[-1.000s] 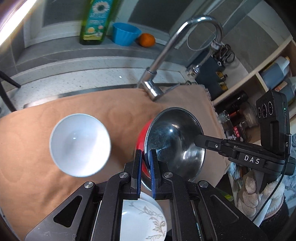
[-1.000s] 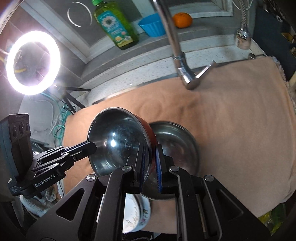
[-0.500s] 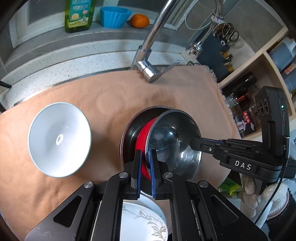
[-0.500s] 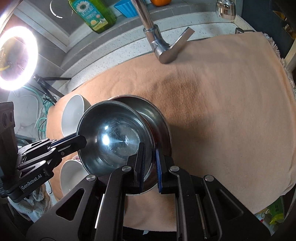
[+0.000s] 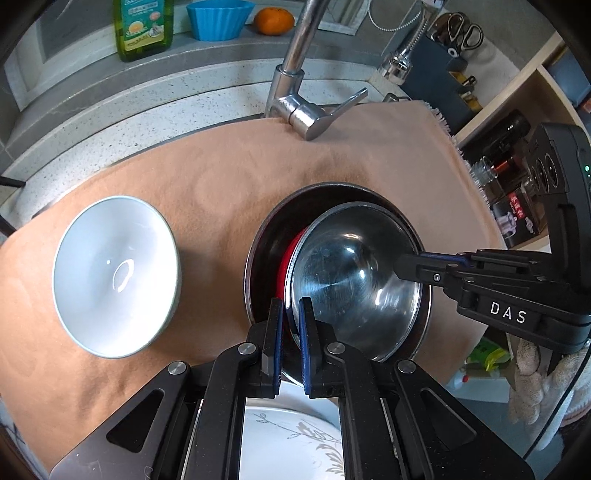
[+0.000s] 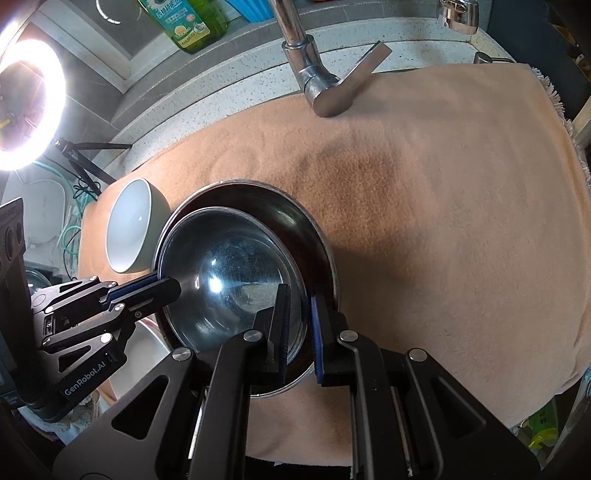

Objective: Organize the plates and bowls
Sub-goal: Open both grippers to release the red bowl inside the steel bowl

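Note:
A steel bowl with a red outside (image 5: 351,280) sits tilted inside a larger steel bowl (image 5: 273,225) on the tan cloth (image 5: 221,177). My left gripper (image 5: 291,314) is shut on its near rim. My right gripper (image 6: 298,301) is shut on its opposite rim, and shows in the left wrist view (image 5: 406,263). In the right wrist view the red bowl (image 6: 229,280) lies within the larger bowl (image 6: 291,218). A white bowl (image 5: 114,273) stands on the cloth to the left, also in the right wrist view (image 6: 129,225). A patterned white plate (image 5: 291,439) lies under my left gripper.
A chrome faucet (image 5: 299,103) overhangs the cloth's far edge. Behind it stand a green soap bottle (image 5: 144,26), a blue cup (image 5: 219,18) and an orange (image 5: 275,20). Shelves with bottles (image 5: 517,147) are at the right. A ring light (image 6: 26,99) glares at the left.
Both grippers have lowered the red-sided steel bowl down into the larger steel bowl, moving closer to the cloth. Both stay shut on its rim.

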Motion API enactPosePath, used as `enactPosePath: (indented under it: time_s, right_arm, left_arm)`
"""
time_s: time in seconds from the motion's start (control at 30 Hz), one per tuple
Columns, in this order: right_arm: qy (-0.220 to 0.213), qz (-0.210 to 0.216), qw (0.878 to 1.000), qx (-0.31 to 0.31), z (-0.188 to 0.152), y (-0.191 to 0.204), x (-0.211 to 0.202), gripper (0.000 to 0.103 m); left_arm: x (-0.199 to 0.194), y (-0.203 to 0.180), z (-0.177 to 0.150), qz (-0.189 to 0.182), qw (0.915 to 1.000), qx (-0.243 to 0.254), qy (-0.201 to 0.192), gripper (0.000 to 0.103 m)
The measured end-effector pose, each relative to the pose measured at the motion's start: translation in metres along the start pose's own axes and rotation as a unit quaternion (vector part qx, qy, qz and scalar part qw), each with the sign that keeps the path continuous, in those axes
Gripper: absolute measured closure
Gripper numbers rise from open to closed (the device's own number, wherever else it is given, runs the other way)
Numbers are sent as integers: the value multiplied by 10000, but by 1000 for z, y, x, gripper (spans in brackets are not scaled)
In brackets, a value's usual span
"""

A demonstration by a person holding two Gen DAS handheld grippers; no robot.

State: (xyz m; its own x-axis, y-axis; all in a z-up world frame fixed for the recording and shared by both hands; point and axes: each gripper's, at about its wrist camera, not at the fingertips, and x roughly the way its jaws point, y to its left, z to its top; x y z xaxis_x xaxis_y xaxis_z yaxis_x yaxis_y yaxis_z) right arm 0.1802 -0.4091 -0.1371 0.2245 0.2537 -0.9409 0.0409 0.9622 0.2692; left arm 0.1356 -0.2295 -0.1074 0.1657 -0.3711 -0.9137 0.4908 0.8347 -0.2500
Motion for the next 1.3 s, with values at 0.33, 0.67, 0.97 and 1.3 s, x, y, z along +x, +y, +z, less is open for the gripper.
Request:
enactPosePath:
  time_s: [0.33, 0.67, 0.97, 1.3]
  right_arm:
    - [35, -170, 9997, -160, 4, 7, 4, 91]
    - [64, -240, 9994, -236, 7, 10, 5, 90]
    - [-53, -247, 9993, -261, 7, 10, -3, 78]
    - [-571, -112, 9977, -358, 10, 25, -44, 78]
  left_arm:
    - [4, -3, 2, 134, 9999, 95, 44, 97]
    - [5, -1, 2, 70, 9999, 87, 62, 97]
    - [0, 2, 3, -17, 10000, 49, 34, 95]
    - [-41, 25, 7, -309, 9983, -227, -437, 94]
